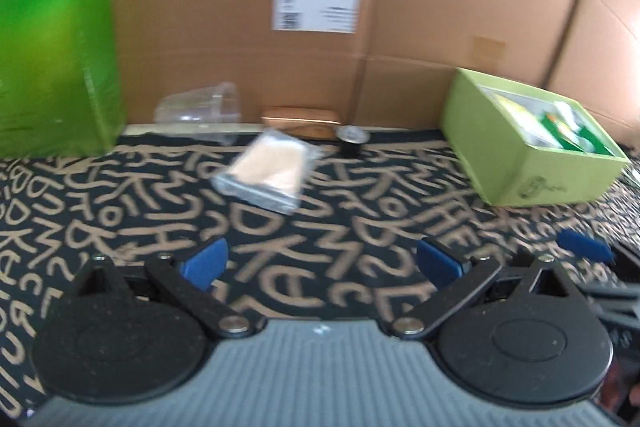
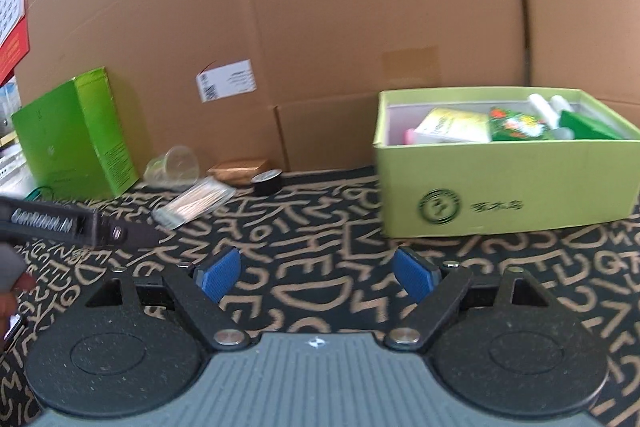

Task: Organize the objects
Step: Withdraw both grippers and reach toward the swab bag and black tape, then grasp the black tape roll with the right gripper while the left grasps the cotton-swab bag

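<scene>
Brown cardboard wall with white label, letter-patterned black cloth

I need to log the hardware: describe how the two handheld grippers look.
Both match: a ribbed grey body, two round black discs, black linkage arms with silver pivot screws, and blue textured fingers. The left gripper shows white lettering on its black side in the right wrist view, unlike the right gripper.

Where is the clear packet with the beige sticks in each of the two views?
Left wrist: the packet lies just left of centre, on the patterned cloth.
Right wrist: the packet lies left of centre, further away.
Shared landmark: the small black cylinder stands just right of the packet in both views.
</scene>
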`<action>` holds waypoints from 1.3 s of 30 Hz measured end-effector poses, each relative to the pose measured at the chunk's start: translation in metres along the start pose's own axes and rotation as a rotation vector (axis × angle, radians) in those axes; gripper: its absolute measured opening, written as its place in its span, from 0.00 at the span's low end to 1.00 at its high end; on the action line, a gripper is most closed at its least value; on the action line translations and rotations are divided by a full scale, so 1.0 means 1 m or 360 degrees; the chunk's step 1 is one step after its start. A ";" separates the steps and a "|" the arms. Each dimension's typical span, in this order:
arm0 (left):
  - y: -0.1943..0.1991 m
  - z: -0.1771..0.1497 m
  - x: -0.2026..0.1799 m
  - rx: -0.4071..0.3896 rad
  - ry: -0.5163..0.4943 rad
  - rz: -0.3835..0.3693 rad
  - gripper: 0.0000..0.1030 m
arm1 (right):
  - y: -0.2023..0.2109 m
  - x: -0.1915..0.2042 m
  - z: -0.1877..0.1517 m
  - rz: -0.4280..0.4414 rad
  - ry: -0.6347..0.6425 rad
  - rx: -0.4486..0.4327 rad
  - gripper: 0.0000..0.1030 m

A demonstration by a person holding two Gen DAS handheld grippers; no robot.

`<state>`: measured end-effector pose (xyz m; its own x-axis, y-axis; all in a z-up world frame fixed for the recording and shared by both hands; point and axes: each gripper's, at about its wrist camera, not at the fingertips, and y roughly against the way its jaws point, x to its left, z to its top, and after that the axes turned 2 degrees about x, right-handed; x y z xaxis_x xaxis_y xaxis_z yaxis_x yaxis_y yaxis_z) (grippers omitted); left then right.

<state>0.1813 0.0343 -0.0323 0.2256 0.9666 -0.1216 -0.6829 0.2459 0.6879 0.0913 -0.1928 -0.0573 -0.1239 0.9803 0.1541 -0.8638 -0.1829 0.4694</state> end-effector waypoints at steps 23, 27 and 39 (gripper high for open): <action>-0.086 0.039 0.045 0.0101 -0.0027 -0.0057 0.18 | -0.049 0.036 0.012 0.0037 0.0157 0.0130 0.80; -0.067 0.023 0.042 0.0107 -0.0078 -0.0071 0.17 | -0.083 0.047 0.030 0.0043 0.0200 0.0143 0.72; -0.044 0.013 0.048 0.0009 -0.0137 -0.0141 0.67 | -0.180 0.064 0.072 0.0002 0.0122 0.0184 0.60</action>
<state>0.2313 0.0690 -0.0585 0.3437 0.9314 -0.1202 -0.6536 0.3292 0.6815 0.2737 -0.1027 -0.0693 -0.1654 0.9821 0.0899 -0.8021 -0.1871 0.5671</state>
